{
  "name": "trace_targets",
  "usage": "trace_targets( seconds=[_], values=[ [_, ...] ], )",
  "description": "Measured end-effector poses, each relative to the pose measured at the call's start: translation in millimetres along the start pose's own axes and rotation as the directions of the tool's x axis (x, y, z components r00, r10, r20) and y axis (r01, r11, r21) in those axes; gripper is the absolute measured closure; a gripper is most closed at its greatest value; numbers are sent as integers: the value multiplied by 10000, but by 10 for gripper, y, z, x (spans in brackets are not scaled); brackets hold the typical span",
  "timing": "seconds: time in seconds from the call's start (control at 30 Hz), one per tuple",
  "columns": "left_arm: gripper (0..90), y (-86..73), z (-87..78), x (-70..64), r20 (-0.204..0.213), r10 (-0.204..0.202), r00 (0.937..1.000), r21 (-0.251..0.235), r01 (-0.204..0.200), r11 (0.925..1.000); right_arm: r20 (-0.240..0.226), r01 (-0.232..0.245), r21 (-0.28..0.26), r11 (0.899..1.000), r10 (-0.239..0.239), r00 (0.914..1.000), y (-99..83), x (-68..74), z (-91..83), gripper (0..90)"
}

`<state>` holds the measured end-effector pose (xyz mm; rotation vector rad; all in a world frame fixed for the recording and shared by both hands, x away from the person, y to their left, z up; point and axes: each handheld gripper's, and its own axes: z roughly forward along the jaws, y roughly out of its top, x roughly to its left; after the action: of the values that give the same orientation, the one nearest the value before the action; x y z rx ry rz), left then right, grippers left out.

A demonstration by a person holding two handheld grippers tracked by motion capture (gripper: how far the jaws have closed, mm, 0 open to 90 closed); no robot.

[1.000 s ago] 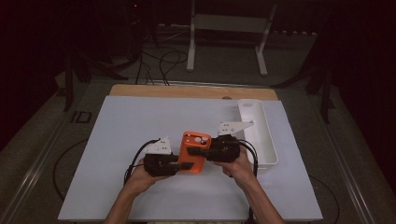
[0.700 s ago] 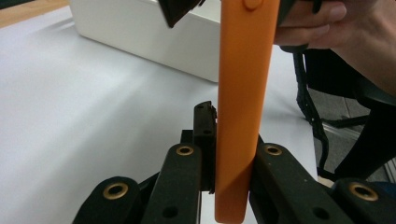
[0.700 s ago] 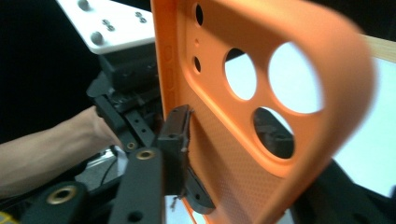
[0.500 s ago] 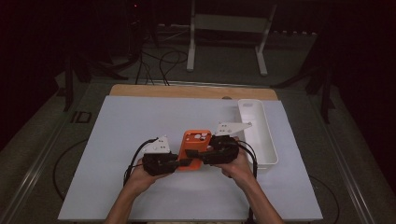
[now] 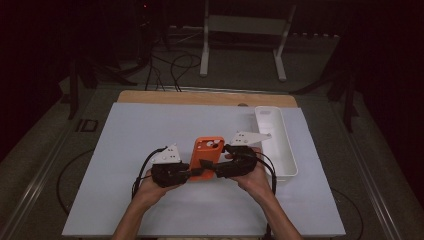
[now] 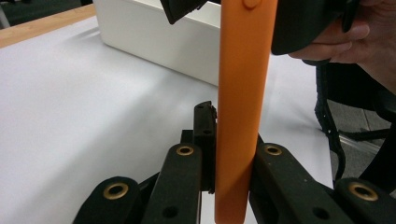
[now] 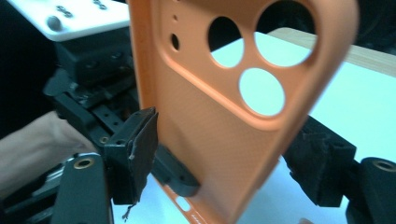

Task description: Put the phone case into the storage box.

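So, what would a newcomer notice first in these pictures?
The bright orange phone case with round camera holes, held above the middle of the pale table sheet. The left gripper and right gripper both clamp it. A long white plastic tray lies to its right.

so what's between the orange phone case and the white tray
In the high view, the right gripper and the hand holding it lie between the phone case and the tray; its grey plate reaches toward the tray.

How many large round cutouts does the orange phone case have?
3, seen in the right gripper view on the orange phone case: two side by side near the top, at and, and one below between them at. Smaller pinholes sit beside them.
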<state>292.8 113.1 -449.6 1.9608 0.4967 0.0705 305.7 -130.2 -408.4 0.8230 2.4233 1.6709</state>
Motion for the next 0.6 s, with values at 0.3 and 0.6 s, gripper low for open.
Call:
trace_targets(
  seconds=[0.3, 0.6],
  values=[
    [853, 4, -25, 9, -271, -64, 9996, -85, 62, 9999, 760, 347, 110, 9993, -354, 9965, -6, 75, -3, 180],
    [853, 4, -40, 20, -518, -154, 9985, -161, 146, 9998, 1184, 457, 85, 9989, -464, 9919, -15, 127, 0, 115]
  ],
)
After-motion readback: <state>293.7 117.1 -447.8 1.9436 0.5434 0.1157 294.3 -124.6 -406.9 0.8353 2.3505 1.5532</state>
